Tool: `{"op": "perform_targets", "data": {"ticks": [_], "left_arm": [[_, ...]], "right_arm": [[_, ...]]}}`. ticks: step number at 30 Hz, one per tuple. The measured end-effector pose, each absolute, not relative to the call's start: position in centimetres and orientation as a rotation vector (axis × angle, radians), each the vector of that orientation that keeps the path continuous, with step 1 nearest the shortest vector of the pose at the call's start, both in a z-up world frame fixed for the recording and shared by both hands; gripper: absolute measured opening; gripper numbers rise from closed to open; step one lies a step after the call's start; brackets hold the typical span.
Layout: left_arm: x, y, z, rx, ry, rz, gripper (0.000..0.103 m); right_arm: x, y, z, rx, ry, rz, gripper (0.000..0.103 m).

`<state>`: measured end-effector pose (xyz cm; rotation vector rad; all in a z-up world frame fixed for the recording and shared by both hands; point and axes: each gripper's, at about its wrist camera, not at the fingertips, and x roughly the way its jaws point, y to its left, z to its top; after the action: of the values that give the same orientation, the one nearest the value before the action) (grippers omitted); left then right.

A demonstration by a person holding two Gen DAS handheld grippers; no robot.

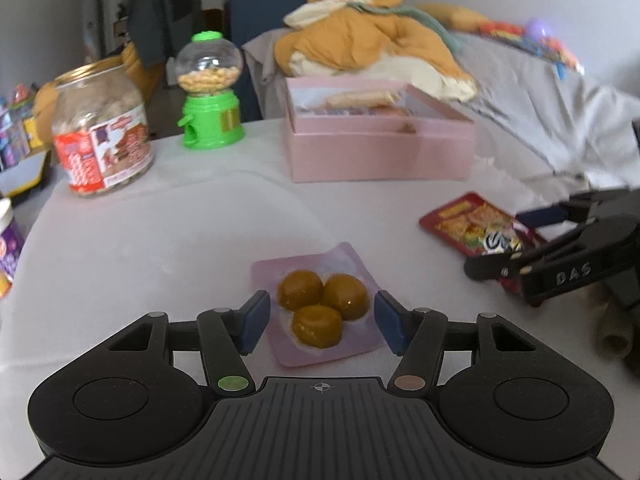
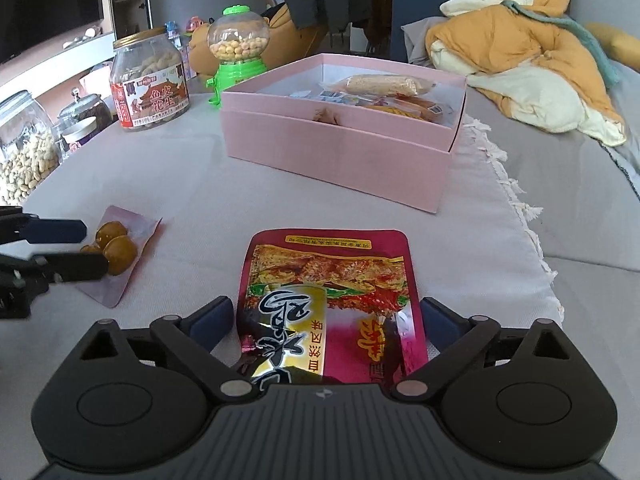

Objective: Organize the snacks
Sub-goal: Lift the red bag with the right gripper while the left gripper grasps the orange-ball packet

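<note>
A pink vacuum packet of three brown balls [image 1: 320, 312] lies flat on the grey cloth. My left gripper [image 1: 322, 316] stands open astride it, its blue pads just clear of both sides. In the right wrist view the same packet [image 2: 116, 248] lies at the left, with the left gripper [image 2: 80, 248] around its near end. A red printed snack pouch [image 2: 328, 300] lies flat between the pads of my open right gripper [image 2: 328, 320], its edges close to both pads. The left wrist view shows that pouch [image 1: 472, 220] with the right gripper [image 1: 496, 242] over it. An open pink box [image 2: 332, 160] holding several snacks stands behind.
A labelled peanut-snack jar [image 2: 150, 84] and a green candy dispenser [image 2: 238, 56] stand at the back left. More jars, one of peanuts [image 2: 24, 152], line the left edge. An orange and cream bundle of cloth [image 2: 520, 60] lies at the back right. The cloth's fringed edge [image 2: 516, 200] runs down the right.
</note>
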<state>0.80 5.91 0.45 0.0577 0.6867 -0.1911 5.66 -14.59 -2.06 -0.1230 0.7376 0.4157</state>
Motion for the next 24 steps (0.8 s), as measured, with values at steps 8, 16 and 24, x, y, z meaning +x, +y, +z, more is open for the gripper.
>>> {"op": "perform_targets", "data": {"ticks": [8,16,24], "left_arm": [[2.7,4.5,0.1,0.099,0.69,-0.144,0.064],[1.9,5.0,-0.2,0.08,0.71,-0.18,0.064],[1.9,5.1,-0.4,0.054,0.672,-0.191,0.057]], "right_arm": [[5.7,-14.8,-2.0,-0.117,0.737,0.414,0.099],[5.0,-15.0,-1.7,-0.113,0.718,0.404,0.086],[3.1,-15.5,2.2,-0.112,0.687,0.435,0.075]]}}
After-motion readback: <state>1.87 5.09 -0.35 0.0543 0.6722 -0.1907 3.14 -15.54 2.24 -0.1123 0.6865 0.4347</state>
